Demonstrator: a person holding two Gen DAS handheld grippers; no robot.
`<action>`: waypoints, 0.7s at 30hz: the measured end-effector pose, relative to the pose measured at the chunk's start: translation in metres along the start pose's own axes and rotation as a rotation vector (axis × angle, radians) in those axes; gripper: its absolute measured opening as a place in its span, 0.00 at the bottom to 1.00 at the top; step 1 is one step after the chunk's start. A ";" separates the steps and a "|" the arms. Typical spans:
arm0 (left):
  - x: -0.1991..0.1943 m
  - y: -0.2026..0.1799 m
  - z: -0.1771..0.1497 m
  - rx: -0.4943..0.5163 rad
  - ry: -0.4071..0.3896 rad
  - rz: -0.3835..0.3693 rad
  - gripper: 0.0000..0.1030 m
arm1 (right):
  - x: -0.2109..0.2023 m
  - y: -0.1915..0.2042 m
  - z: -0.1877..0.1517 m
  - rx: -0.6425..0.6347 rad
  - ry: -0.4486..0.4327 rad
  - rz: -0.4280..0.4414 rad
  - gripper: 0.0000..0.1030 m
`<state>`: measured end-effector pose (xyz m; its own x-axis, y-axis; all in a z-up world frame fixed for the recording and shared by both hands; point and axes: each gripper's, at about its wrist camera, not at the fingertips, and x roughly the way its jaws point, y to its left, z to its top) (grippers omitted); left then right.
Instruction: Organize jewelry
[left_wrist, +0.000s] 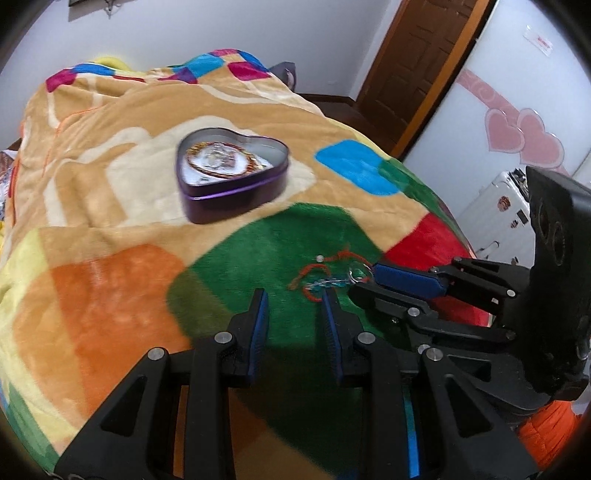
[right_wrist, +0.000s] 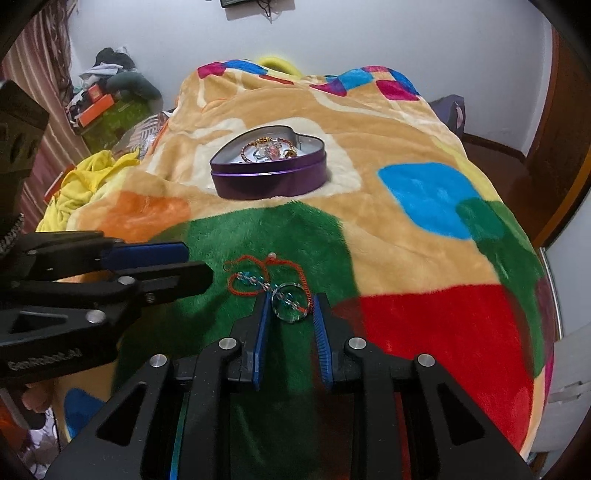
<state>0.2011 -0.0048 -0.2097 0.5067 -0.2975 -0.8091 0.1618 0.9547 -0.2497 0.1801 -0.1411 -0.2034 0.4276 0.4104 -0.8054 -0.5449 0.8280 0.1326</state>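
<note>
A heart-shaped purple tin sat open on the bed's patchwork blanket, on a cream patch, with several bracelets already lying inside it. Nearer the cameras, on the green patch, lay a loose tangle of jewelry: a red cord bracelet, a chain with blue beads crossing it, and a clear ring.

The right tongs were spread, their blue pads on either side of the clear ring, with the ring just between the tips; whether either pad touched it was hard to judge from this angle. The left tongs were also spread and held nothing, their tips at the near edge of the red cord. In the right wrist view they reached in from the left, just beside the tangle. The tin stood well apart from the loose pieces.
</note>
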 end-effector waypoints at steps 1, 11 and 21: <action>0.002 -0.003 0.001 0.008 0.004 0.002 0.28 | -0.001 -0.001 -0.001 -0.004 0.002 -0.004 0.21; 0.028 -0.004 0.008 -0.009 0.044 -0.029 0.28 | -0.010 -0.016 -0.007 0.022 -0.002 -0.013 0.21; 0.011 -0.006 0.006 -0.001 -0.022 0.005 0.05 | -0.013 -0.011 0.000 0.016 -0.012 0.004 0.21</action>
<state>0.2107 -0.0138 -0.2141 0.5260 -0.2926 -0.7985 0.1585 0.9562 -0.2460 0.1809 -0.1556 -0.1948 0.4346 0.4179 -0.7978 -0.5352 0.8323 0.1445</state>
